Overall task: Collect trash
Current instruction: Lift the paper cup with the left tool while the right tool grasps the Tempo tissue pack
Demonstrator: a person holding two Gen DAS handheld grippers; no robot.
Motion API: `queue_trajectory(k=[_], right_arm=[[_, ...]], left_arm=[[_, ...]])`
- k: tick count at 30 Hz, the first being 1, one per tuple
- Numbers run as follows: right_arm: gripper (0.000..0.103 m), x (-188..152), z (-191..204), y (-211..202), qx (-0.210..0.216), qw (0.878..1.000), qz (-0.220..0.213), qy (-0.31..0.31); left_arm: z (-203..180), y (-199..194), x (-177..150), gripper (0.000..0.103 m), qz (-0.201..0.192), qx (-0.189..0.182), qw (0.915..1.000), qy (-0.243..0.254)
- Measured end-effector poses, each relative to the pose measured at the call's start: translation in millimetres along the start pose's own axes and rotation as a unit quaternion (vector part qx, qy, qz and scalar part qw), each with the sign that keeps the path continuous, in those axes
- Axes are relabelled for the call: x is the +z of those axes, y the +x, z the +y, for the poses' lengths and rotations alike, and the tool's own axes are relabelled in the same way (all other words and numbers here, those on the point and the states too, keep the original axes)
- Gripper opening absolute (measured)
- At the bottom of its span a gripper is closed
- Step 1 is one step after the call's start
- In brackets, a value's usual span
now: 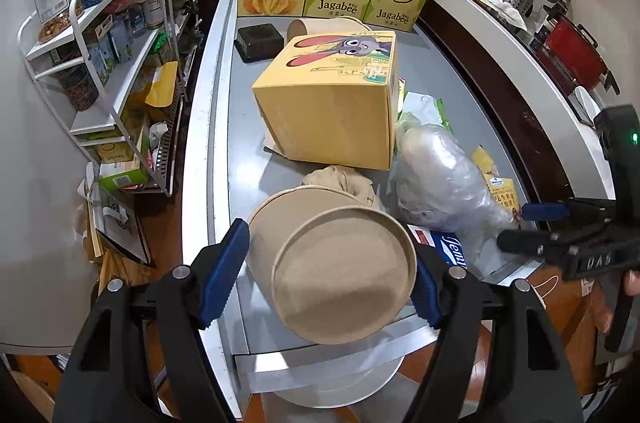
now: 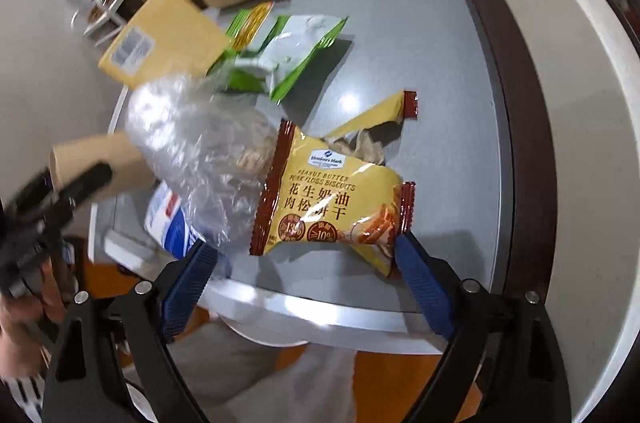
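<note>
In the left wrist view the left gripper (image 1: 324,279) has its jaws closed on a tan paper bowl (image 1: 340,275), tipped with its base toward the camera at lower centre, above the near edge of the grey table (image 1: 224,127). In the right wrist view the right gripper (image 2: 308,275) has jaws spread wide and empty, and the biscuit wrapper (image 2: 332,207) lies on the table just ahead between them, its long axis running across the gap, so the right hand is nearer. Only the left view shows the yellow rabbit box (image 1: 332,103) whole; only the right shows the green wrappers (image 2: 288,55) at upper centre.
</note>
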State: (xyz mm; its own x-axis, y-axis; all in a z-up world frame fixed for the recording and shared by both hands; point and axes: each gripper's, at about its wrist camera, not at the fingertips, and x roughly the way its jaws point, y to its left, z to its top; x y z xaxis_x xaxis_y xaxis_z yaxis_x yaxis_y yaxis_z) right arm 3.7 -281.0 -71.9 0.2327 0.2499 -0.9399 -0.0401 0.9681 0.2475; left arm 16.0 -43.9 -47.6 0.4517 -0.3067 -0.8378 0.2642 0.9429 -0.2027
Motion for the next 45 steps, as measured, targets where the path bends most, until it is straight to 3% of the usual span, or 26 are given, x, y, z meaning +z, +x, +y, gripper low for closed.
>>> queue_trajectory(k=[3, 6, 8, 11, 13, 17, 19, 21, 23, 25, 29, 36, 41, 45], right_arm=[[0.085, 9, 1, 0, -0.023, 1.0, -0.01, 0.015], [0.085, 22, -8, 7, 0.008, 0.997, 0.004, 0.077], [0.087, 24, 5, 0, -0.014, 1.0, -0.007, 0.027], [0.088, 21, 22, 4, -0.033, 0.999, 0.019, -0.032], [0.088, 22, 20, -5, -0.051, 0.998, 0.003, -0.038], [0.085, 22, 25, -20, -0.035, 0.999, 0.005, -0.033], [0.085, 17, 42, -23, -0.056, 0.996, -0.006, -0.074], [0.085, 10, 60, -20, -0.016, 0.994, 0.005, -0.104], [0.077, 5, 78, -10, 0.028, 0.992, 0.016, -0.125], [0.077, -2, 95, 8, 0.022, 0.99, 0.027, -0.139], [0.076, 1, 96, 42, 0.039, 0.995, 0.05, -0.082], [0.078, 14, 104, 60, 0.017, 0.999, 0.025, -0.017], [0.063, 17, 100, 56, -0.022, 0.999, 0.002, -0.031], [0.065, 20, 86, 55, -0.031, 0.999, 0.0, -0.031]], left_arm=[[0, 0, 0, 0.073, -0.001, 0.001, 1.0, 0.001], [0, -2, 0, 0.073, -0.002, 0.002, 1.0, 0.003], [0, -3, 0, 0.073, -0.003, 0.0, 1.0, 0.002], [1, 0, -1, 0.073, 0.002, -0.001, 1.0, 0.003], [0, -1, -1, 0.073, 0.0, 0.0, 1.0, 0.003], [2, -2, -1, 0.073, -0.001, -0.001, 1.0, 0.001], [2, -3, -1, 0.073, -0.004, 0.001, 1.0, 0.003], [4, -4, 0, 0.073, -0.007, 0.0, 1.0, 0.0], [6, -8, 0, 0.073, -0.014, 0.001, 0.9999, -0.001], [8, -10, 0, 0.073, -0.017, 0.001, 0.9999, -0.003], [12, -8, 0, 0.073, -0.011, 0.002, 0.9999, -0.001], [17, -17, 2, 0.074, -0.017, 0.006, 0.9996, 0.023], [15, -8, 1, 0.074, 0.005, 0.004, 0.9989, 0.046], [11, 0, -7, 0.078, 0.019, 0.003, 0.9982, 0.057]])
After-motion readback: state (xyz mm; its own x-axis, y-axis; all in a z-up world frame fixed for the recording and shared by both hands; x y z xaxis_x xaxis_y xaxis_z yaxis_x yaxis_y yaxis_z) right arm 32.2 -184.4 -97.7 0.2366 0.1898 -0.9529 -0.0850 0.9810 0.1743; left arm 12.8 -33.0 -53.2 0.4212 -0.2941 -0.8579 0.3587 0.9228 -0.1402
